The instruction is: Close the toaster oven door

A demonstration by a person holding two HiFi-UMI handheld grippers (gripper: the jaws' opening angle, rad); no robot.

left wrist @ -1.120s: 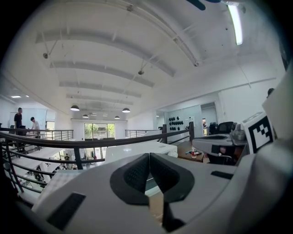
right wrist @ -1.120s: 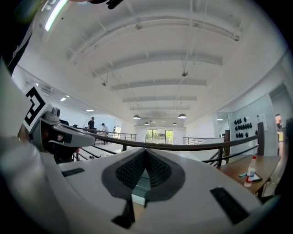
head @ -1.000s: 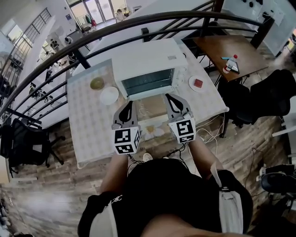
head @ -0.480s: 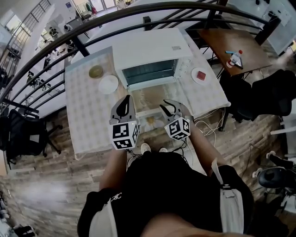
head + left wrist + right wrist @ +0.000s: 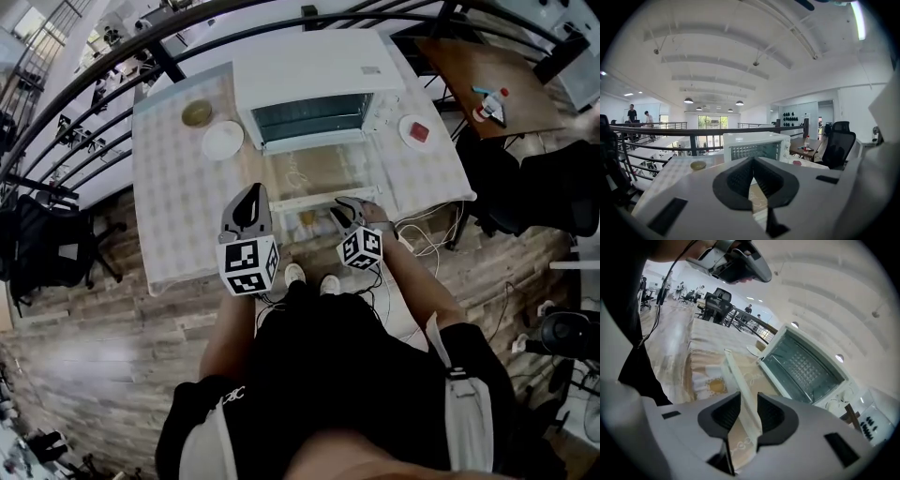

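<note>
Head view. Toaster oven (image 5: pixel 314 80) stands at the middle of the table's (image 5: pixel 178 216) far edge. Its door (image 5: pixel 319 173) is down flat, reaching toward the near edge, with the handle (image 5: pixel 314 200) just short of that edge. A small bowl (image 5: pixel 197 113) and a white plate (image 5: pixel 223 141) sit left of the oven. A plate with a red item (image 5: pixel 417 130) sits to its right. Left tongs (image 5: pixel 251 194) hang over the near edge, just beside the left end of the handle. Right tongs (image 5: pixel 345 211) are at the handle's right end.

Left gripper view. Left tongs (image 5: pixel 752 160) are clenched: the tips meet, nothing between them. They point across the table (image 5: pixel 670 173) at the oven (image 5: pixel 754 145), whose cavity stands open. The bowl (image 5: pixel 698 165) is left of the oven.

Right gripper view. Right tongs (image 5: pixel 748 394) are released; the jaws have just been opening. The door's white handle (image 5: pixel 736 371) runs between the two pads. I see no pad pressing on it. The glass pane (image 5: pixel 757 378) lies level beyond the handle, and the oven (image 5: pixel 806 366) gapes behind it. The tablecloth (image 5: pixel 701 357) shows to the left.
</note>
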